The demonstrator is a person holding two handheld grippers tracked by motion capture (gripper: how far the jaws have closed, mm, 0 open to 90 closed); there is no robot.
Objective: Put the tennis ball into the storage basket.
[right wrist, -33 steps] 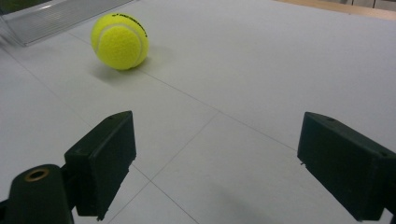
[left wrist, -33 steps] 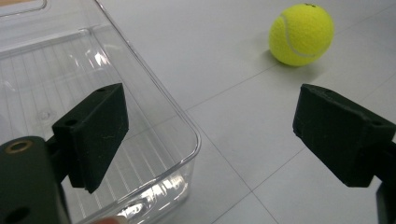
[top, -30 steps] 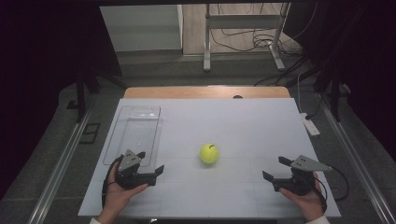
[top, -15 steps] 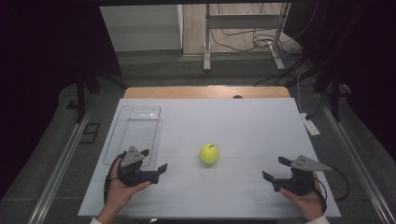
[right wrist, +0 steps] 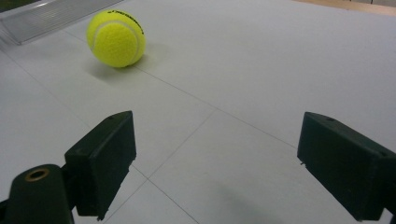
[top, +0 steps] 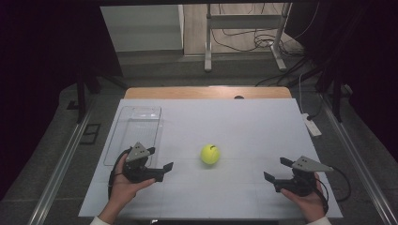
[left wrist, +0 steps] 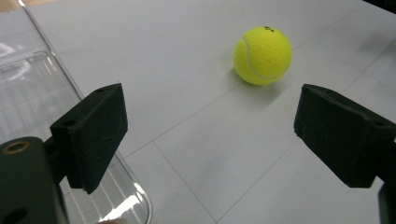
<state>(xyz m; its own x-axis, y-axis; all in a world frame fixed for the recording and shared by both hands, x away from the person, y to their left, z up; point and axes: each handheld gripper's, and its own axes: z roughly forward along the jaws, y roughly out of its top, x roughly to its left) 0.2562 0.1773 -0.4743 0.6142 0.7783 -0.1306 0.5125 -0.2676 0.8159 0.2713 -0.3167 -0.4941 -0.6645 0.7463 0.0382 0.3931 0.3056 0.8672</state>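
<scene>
The ball lies on the desk, between the grippers. Black print on it is read in the right gripper view. A clear tray at its ten o'clock is seen empty. The left gripper, its fingers wide and just opened further, holds nothing. The right gripper, fingers wide, holds nothing.

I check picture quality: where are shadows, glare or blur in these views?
High view: dark surroundings, table evenly lit. Left gripper view: tennis ball sharp with a soft shadow, glare on the clear tray. Right gripper view: the near black jaws look slightly blurred.
</scene>
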